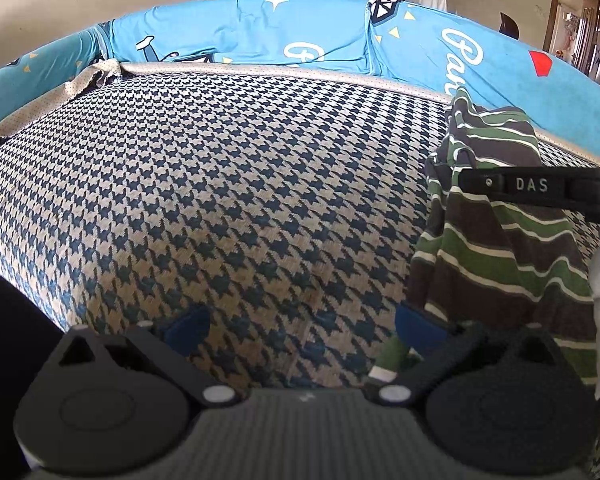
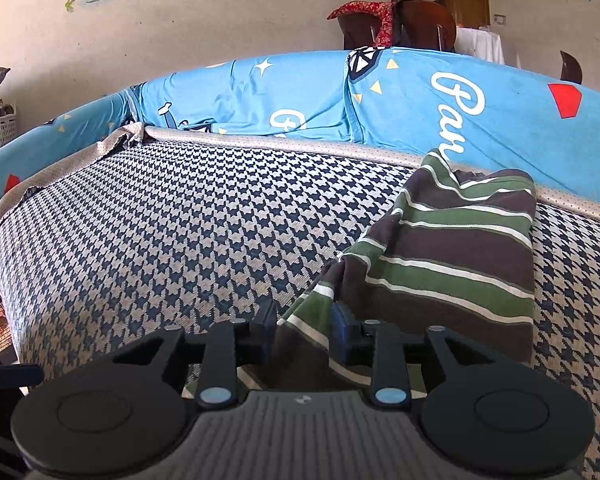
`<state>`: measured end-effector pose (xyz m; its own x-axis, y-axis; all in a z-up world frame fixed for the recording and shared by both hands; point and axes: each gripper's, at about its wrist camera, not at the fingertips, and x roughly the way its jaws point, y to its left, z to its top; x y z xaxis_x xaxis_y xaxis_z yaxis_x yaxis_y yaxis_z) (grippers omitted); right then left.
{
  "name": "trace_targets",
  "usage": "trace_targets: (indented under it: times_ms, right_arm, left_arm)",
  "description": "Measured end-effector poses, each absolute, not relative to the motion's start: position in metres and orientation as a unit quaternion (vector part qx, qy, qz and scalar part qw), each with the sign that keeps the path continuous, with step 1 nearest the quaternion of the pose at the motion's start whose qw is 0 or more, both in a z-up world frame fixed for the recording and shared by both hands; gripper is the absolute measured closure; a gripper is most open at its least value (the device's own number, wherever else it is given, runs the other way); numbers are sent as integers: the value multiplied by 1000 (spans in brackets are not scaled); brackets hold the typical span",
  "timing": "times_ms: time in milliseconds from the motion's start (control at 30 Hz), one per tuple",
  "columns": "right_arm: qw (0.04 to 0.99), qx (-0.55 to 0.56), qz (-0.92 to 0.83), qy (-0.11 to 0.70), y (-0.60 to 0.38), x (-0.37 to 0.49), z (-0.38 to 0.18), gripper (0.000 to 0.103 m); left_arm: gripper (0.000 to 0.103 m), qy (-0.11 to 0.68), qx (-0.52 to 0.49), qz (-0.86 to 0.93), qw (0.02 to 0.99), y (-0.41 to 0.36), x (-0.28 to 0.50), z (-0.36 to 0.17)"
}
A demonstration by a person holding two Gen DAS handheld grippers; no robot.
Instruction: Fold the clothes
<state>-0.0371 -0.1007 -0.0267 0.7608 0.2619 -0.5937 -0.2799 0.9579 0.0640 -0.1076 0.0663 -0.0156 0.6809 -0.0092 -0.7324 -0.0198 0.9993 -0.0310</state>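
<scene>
At the far left a blue printed cover (image 2: 260, 96) drapes the sofa's back and arm, and in front of it the houndstooth seat (image 1: 204, 208) stretches bare across most of both views, with no folded pile to be seen on it. The left tongs (image 1: 300, 330) hang over this bare fabric with the two blue pads spread wide apart and nothing between them; the right-hand pad sits just beside the lower hem of the garment but does not look closed on it. Further right lies the task's thing, a striped shirt (image 2: 452, 248) in brown, green and white, bunched toward the right side of the seat, its upper part crumpled up against the pale piping where seat meets backrest, its lower part drawn forward. The right tongs (image 2: 302, 326) are nearly shut, pinching a lower edge of that shirt between their pads, the cloth rising in a loose ridge from the grip. In the left wrist view the black body of the right tool crosses in front of the shirt, and something white and soft shows at the far right edge, too cropped to identify. Judging by this, the folding has barely begun: the shirt is neither spread flat nor creased into any fold, only one edge is held, and laying it out and folding it all seem to remain.
</scene>
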Motion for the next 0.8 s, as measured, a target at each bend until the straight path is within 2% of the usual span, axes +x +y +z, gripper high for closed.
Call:
trace_targets:
  times_ms: [200, 233, 300, 367, 567, 733, 800]
  right_arm:
    - [931, -32, 145, 334, -97, -18, -37, 74]
    - [930, -35, 148, 336, -96, -16, -39, 77]
    - [930, -39, 151, 333, -95, -12, -40, 93]
    - [933, -34, 157, 323, -96, -11, -36, 97]
    - [940, 41, 204, 271, -99, -8, -18, 99]
    - [941, 10, 186, 283, -89, -10, -16, 98]
    - [941, 6, 176, 288, -91, -13, -17, 94]
  left_arm:
    - [0, 402, -14, 1, 916, 62, -106, -17]
    - [0, 403, -14, 1, 915, 62, -105, -17]
    - [0, 404, -14, 1, 915, 61, -105, -18]
    - [0, 404, -14, 3, 915, 60, -104, -18]
    - [0, 386, -1, 11, 923, 58, -107, -15]
    - [0, 381, 5, 8, 924, 57, -108, -14]
    - [0, 385, 1, 8, 923, 58, -107, -15]
